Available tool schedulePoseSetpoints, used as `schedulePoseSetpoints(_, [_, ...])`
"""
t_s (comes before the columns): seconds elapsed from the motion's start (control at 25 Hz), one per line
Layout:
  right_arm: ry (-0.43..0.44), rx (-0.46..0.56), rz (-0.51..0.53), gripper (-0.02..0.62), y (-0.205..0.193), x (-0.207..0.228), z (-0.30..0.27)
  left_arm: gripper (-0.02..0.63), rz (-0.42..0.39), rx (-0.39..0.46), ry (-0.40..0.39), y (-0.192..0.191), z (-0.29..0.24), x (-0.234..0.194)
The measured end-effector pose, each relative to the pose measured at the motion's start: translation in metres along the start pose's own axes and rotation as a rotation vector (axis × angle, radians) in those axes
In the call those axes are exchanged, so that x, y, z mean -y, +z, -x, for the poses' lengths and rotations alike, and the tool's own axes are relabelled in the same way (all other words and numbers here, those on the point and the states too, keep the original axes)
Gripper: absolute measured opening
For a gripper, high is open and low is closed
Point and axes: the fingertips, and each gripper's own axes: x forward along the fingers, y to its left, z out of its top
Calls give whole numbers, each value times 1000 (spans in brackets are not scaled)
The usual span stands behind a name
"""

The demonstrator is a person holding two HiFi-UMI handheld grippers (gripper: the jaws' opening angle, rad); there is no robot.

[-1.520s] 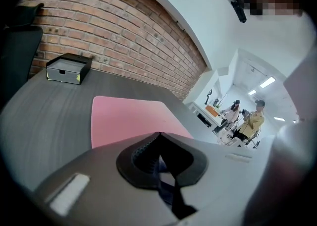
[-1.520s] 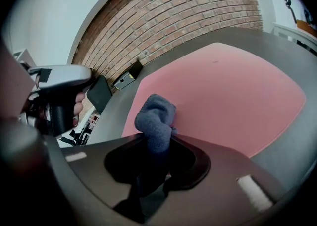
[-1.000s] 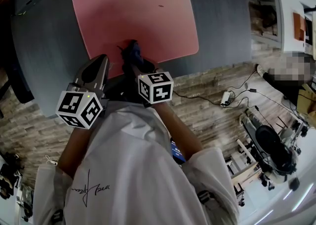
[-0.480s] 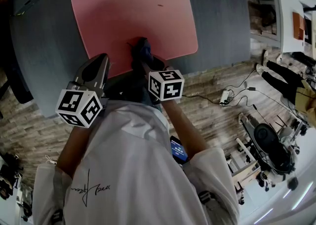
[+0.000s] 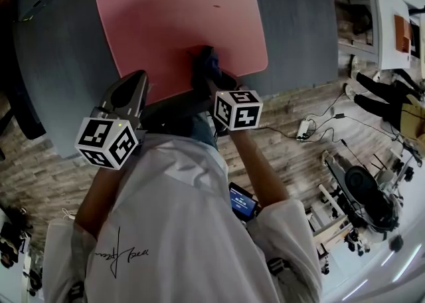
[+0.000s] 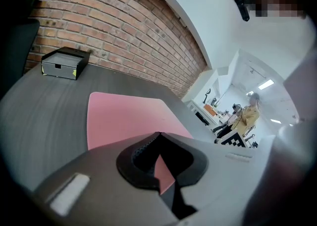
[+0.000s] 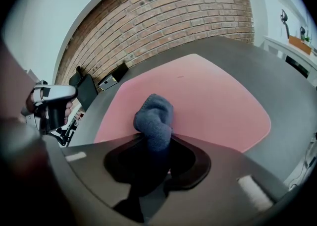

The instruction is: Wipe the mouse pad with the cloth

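Note:
The pink mouse pad (image 5: 179,16) lies on the dark grey table (image 5: 299,22). A blue-grey cloth (image 5: 206,64) rests bunched on the pad's near edge, right of middle, with my right gripper (image 5: 208,80) shut on it. The right gripper view shows the cloth (image 7: 154,117) sticking out between the jaws over the pad (image 7: 213,96). My left gripper (image 5: 138,80) hovers at the pad's near left corner, shut, with nothing in it. In the left gripper view its tips (image 6: 157,134) meet above the pad (image 6: 124,116).
A black box (image 6: 63,62) sits at the table's far left by the brick wall. A dark chair (image 5: 20,109) stands at the table's left side. Cables and a power strip (image 5: 304,132) lie on the wooden floor to the right; a person (image 5: 392,99) stands beyond.
My right gripper has slid the cloth to the right along the pad's near edge. The left gripper has stayed put.

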Motion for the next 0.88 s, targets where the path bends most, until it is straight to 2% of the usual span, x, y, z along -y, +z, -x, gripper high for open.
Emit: schedulePoseSetpoints(0.88, [-42,2,-2,112,17,38,9,11,28,-28,-8,-6,-4,-4])
